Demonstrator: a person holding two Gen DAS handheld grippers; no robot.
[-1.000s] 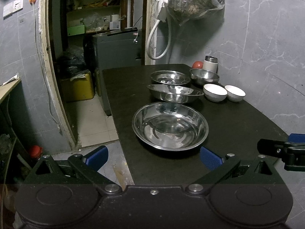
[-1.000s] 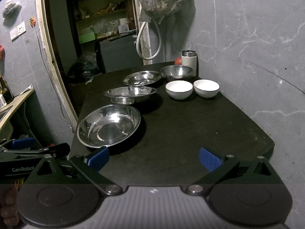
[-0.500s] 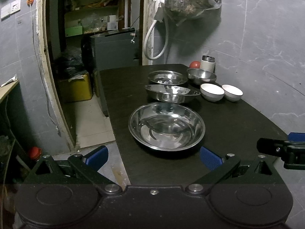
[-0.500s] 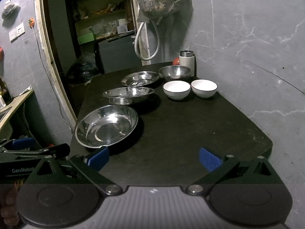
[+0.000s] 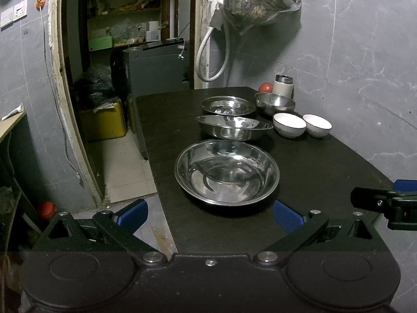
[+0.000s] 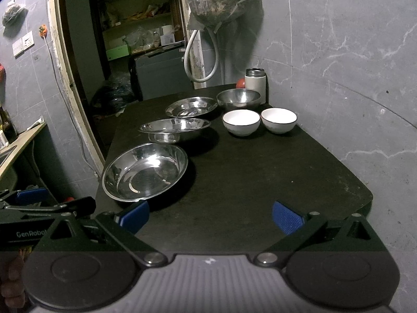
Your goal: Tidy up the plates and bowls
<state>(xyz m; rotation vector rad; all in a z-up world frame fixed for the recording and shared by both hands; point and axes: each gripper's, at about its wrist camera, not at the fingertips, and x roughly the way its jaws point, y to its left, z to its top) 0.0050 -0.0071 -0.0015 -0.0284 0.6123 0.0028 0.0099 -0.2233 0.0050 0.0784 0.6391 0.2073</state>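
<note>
Left hand-held gripper: spread wide, empty, hovering over the near counter edge, squared on the nearest steel plate. Right hand-held gripper: likewise spread and empty, poised over bare counter to the right of that plate. Compared with a second ago, only a slight shift: plate drifted left in the left wrist view and sits fractionally nearer in both. Nothing on the counter moved. Farther along the left row, a second steel plate and a third; far right, a steel bowl, two white bowls side by side just near of it. Probably an approach just beginning; no dish stacked yet, nearest plate the likely first pick.
</note>
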